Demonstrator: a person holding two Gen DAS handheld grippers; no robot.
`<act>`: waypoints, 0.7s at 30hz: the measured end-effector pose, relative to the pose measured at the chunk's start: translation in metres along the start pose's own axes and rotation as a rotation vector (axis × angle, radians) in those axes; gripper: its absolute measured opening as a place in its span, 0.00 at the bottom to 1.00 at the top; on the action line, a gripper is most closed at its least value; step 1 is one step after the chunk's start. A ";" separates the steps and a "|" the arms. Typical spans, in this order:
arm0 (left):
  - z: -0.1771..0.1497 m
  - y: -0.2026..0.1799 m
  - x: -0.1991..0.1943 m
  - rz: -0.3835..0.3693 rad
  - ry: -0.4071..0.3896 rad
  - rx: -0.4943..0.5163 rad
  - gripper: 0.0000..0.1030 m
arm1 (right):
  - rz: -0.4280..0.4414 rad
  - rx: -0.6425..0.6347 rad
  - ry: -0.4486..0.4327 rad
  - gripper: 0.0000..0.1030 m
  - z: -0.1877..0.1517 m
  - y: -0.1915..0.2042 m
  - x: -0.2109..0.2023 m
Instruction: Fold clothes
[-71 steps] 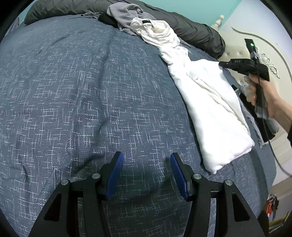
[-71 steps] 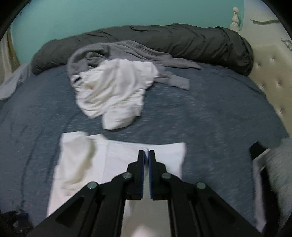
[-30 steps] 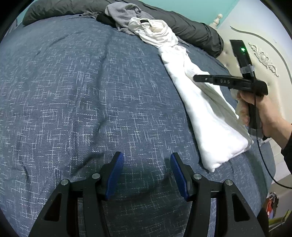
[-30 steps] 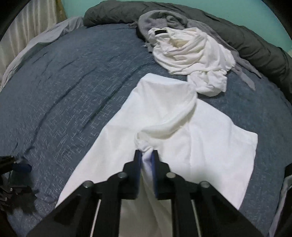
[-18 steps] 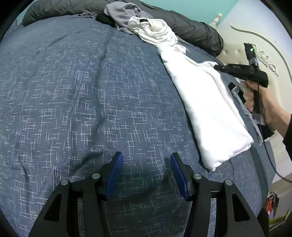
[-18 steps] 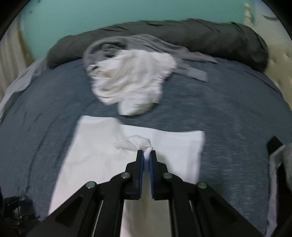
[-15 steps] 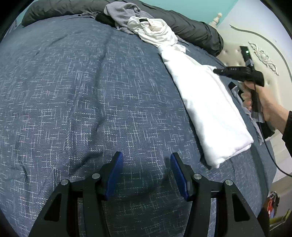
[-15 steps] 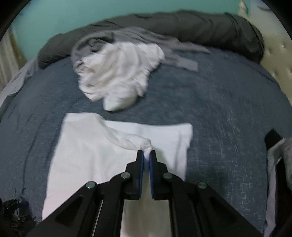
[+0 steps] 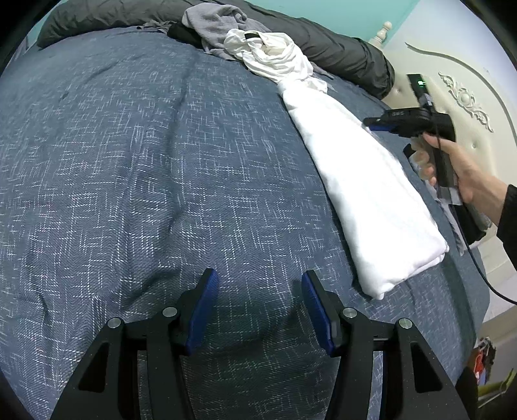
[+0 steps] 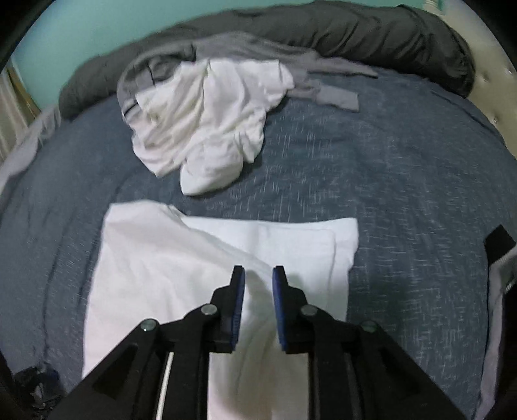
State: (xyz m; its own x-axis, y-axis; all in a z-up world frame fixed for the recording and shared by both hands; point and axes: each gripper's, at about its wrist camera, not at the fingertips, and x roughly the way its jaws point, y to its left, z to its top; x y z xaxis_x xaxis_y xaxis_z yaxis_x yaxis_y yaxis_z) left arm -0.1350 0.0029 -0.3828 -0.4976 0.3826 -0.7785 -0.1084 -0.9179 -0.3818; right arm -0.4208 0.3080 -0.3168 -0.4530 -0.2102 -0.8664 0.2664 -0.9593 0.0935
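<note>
A white garment (image 10: 181,278) lies spread flat on the blue bedspread (image 10: 404,181), folded lengthwise. It also shows in the left wrist view (image 9: 368,187) as a long white strip. My right gripper (image 10: 257,274) hovers just above its middle with the jaws a little apart and nothing between them; it also shows in the left wrist view (image 9: 374,124). My left gripper (image 9: 258,284) is open and empty over bare bedspread (image 9: 129,161), left of the garment's near end.
A crumpled white garment (image 10: 210,119) and a grey one (image 10: 323,87) lie in a heap beyond the flat one. A dark grey rolled duvet (image 10: 323,29) runs along the far edge. A cream headboard (image 9: 452,106) stands at the right.
My right gripper has opened and let go of the pinched fold of the white garment. The fabric has dropped flat. The left gripper has not moved.
</note>
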 end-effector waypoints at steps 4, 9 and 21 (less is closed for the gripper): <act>0.000 0.001 0.001 -0.003 0.002 -0.001 0.56 | -0.014 -0.026 0.017 0.16 -0.001 -0.001 0.012; 0.001 0.002 0.001 -0.006 0.003 -0.001 0.56 | -0.003 -0.064 -0.021 0.01 -0.004 0.003 0.009; 0.000 0.001 0.002 0.000 0.004 0.003 0.56 | -0.089 -0.002 -0.033 0.00 0.017 -0.015 0.009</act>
State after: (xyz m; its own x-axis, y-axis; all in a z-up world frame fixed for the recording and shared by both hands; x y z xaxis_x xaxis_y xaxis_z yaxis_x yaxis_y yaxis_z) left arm -0.1358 0.0023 -0.3848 -0.4942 0.3833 -0.7803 -0.1110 -0.9180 -0.3807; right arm -0.4434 0.3171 -0.3176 -0.5024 -0.1298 -0.8548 0.2256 -0.9741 0.0153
